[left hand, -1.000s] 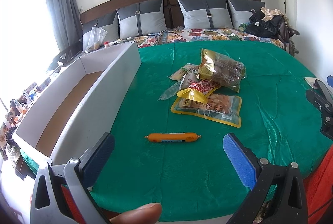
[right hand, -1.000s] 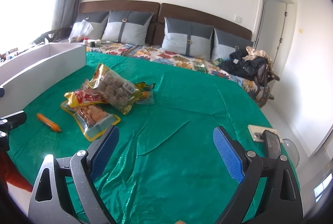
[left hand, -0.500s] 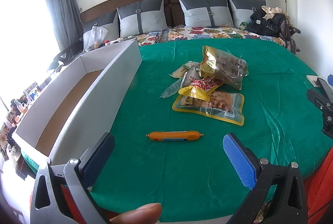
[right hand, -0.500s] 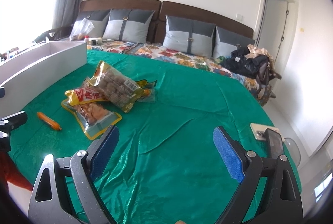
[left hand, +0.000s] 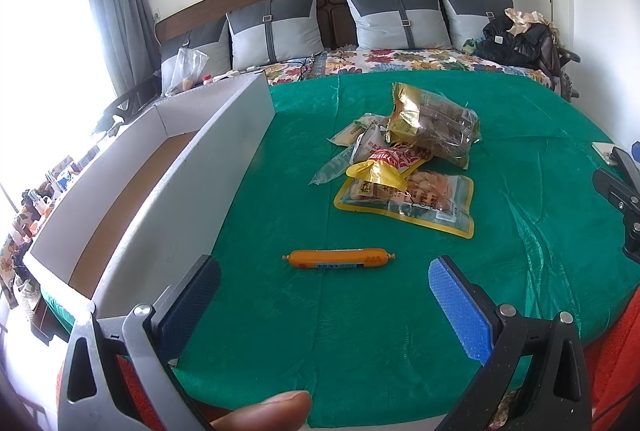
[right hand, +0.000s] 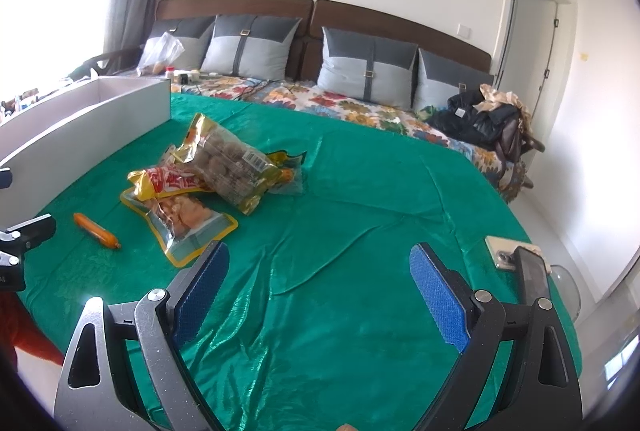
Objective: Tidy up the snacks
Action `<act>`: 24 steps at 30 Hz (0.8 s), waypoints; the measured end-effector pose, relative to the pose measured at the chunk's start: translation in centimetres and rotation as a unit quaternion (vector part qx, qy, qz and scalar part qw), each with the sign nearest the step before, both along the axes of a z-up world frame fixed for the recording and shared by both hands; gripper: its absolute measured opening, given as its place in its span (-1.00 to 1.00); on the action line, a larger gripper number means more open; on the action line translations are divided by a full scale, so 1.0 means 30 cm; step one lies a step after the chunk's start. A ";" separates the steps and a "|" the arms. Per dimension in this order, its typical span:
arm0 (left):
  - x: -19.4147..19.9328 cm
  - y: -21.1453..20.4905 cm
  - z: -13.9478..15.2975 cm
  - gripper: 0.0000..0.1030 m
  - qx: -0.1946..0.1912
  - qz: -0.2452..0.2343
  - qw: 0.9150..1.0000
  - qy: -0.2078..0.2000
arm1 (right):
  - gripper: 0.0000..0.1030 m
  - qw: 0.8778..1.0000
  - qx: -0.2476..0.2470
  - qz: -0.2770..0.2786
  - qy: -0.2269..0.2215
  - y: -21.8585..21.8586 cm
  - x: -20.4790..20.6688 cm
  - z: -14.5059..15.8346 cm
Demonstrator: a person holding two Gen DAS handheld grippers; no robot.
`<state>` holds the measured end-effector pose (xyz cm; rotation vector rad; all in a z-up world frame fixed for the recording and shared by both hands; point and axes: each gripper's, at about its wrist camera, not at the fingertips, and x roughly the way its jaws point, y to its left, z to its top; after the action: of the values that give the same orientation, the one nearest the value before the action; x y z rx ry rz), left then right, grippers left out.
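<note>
An orange sausage stick [left hand: 338, 259] lies on the green bedspread just ahead of my left gripper [left hand: 324, 295], which is open and empty; the sausage also shows in the right wrist view [right hand: 96, 231]. Beyond it is a pile of snack bags: a clear yellow-edged pouch [left hand: 408, 201], a red and yellow bag [left hand: 390, 163] and a gold bag of brown balls [left hand: 434, 125]. The pile shows in the right wrist view [right hand: 224, 163]. My right gripper [right hand: 320, 287] is open and empty over bare bedspread, right of the pile.
A long white open box [left hand: 168, 187] with a brown floor stands along the bed's left edge. A phone [right hand: 506, 253] lies near the right edge. Pillows [left hand: 400, 17] and a black bag [left hand: 516, 41] sit at the bed's head.
The left gripper has moved slightly forward toward the sausage. The right gripper has barely shifted. Both stay open.
</note>
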<state>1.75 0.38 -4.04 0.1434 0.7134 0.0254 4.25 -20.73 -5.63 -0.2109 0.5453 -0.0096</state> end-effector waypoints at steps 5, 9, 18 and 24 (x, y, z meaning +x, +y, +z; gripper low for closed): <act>0.000 0.000 0.000 0.99 0.000 0.000 1.000 0.000 | 0.82 1.000 0.000 0.000 0.001 0.001 0.000 -0.002; 0.000 0.002 -0.002 0.99 0.000 0.001 1.000 -0.001 | 0.82 1.000 0.000 0.001 0.001 0.002 -0.001 -0.004; 0.005 0.010 -0.012 0.99 0.002 0.000 1.000 0.001 | 0.82 1.000 -0.001 0.003 0.002 0.008 0.000 -0.008; 0.006 0.007 -0.017 0.99 0.005 0.000 1.000 0.004 | 0.82 1.000 -0.002 0.006 0.005 0.015 0.003 -0.013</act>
<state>1.93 0.58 -4.55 0.1529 0.7206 0.0287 4.34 -20.30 -6.04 -0.2176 0.5532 0.0029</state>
